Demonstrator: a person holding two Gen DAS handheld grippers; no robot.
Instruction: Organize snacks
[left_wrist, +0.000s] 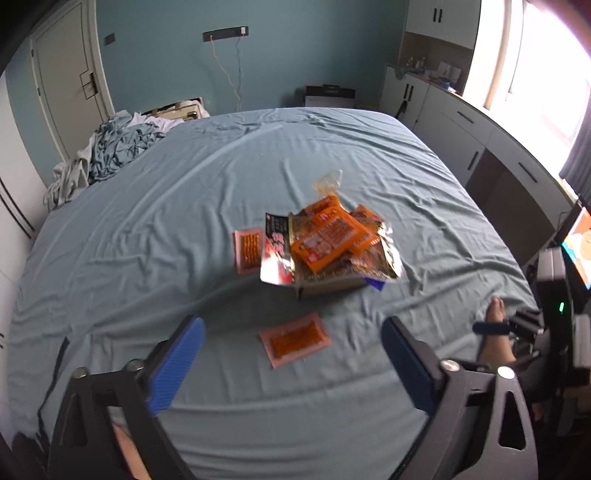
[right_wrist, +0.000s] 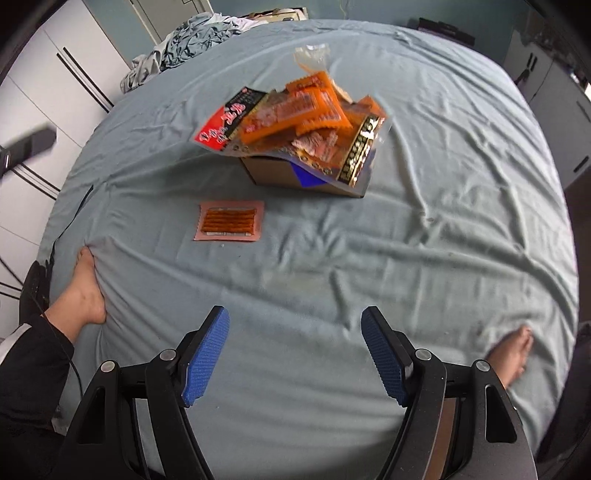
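Both claws, the left claw (left_wrist: 291, 365) and right claw (right_wrist: 295, 354), gape empty; the flat, light, crinkly pink sachet (left_wrist: 294, 339) near the cardboard box (left_wrist: 325, 288) is best pinched by its edge.

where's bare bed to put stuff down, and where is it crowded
Free: the wide sheet right of the cardboard box, and the strip between the flat pink packet and the right tool. Crowded: the box, heaped with orange snack packets, with pink packets lying beside it.

Pink packet (left_wrist: 294, 339) between open tool (left_wrist: 291, 365) fingers
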